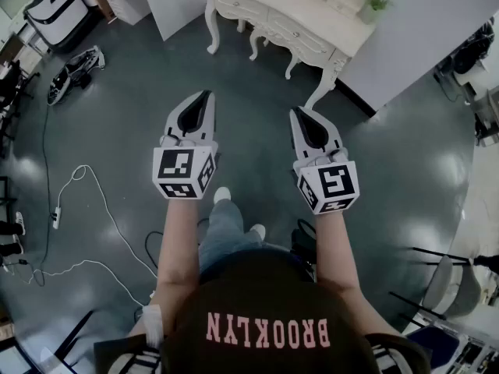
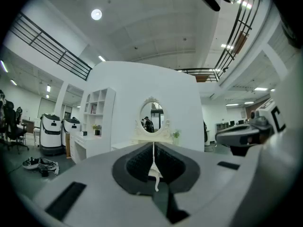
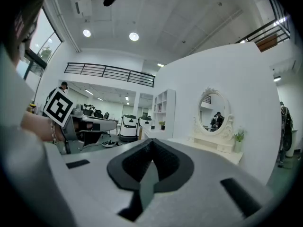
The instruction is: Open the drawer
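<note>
Jaws of the left gripper (image 2: 153,148) stand pressed together with nothing held; only a thin slit shows between the dark pads. The right gripper (image 3: 150,143) is likewise closed and empty. In the head view both grippers are held level, side by side and apart. Each has its black-and-white marker cube turned toward the person (image 1: 265,318), who wears a dark top. Both tips point toward a cream-white carved dressing table with curved legs (image 1: 288,14). It stands well apart from them across a dark grey floor (image 1: 125,146). The pale drawer fronts (image 1: 302,40) run along the near side of this table, just below its top. They appear flush with the frame, none pulled out. The table backs against a white partition wall (image 1: 421,29). An oval mirror in an ornate white frame (image 2: 152,117) rises from the tabletop, and a small green potted plant (image 2: 176,135) sits just to its right. A thin white cable (image 1: 86,178) trails over the floor at the person's left.
</note>
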The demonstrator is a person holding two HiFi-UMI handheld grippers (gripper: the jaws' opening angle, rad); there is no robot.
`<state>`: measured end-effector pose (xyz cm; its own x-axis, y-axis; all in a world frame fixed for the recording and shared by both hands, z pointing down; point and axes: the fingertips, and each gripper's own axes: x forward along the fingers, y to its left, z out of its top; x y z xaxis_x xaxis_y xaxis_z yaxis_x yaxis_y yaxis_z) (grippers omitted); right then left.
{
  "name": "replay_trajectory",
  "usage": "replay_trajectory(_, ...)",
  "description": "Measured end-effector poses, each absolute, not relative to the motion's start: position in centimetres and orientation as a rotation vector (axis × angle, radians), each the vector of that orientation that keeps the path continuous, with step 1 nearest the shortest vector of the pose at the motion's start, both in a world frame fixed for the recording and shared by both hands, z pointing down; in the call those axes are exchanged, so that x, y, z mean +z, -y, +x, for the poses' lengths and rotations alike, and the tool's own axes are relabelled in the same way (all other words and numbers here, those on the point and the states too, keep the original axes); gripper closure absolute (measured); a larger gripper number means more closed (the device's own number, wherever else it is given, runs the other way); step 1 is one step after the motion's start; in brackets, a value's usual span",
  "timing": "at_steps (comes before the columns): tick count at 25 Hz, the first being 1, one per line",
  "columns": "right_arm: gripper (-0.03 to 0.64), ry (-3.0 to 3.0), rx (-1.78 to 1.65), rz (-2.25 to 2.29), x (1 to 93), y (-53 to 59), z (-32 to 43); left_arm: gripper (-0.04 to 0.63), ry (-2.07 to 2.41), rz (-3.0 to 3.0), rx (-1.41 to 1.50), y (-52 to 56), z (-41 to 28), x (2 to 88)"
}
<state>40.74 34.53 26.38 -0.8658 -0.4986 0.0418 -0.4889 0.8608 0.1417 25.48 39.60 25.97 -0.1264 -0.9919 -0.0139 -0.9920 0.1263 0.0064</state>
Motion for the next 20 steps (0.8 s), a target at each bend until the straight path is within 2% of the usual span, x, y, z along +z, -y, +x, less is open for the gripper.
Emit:
replay_trajectory(11, 0.621, 2.999, -0.185, 0.775, 26.6, -37.2, 43.2, 0.584, -2.344, -2.038, -0.007, -42.1, 28.0, 25.5)
replay_trajectory(20, 0.621, 3.012, -0.154, 0.837, 27.0, -31.6, 39.6, 0.584, -2.298, -2.082, -0.026, -36.4, 23.8, 26.2)
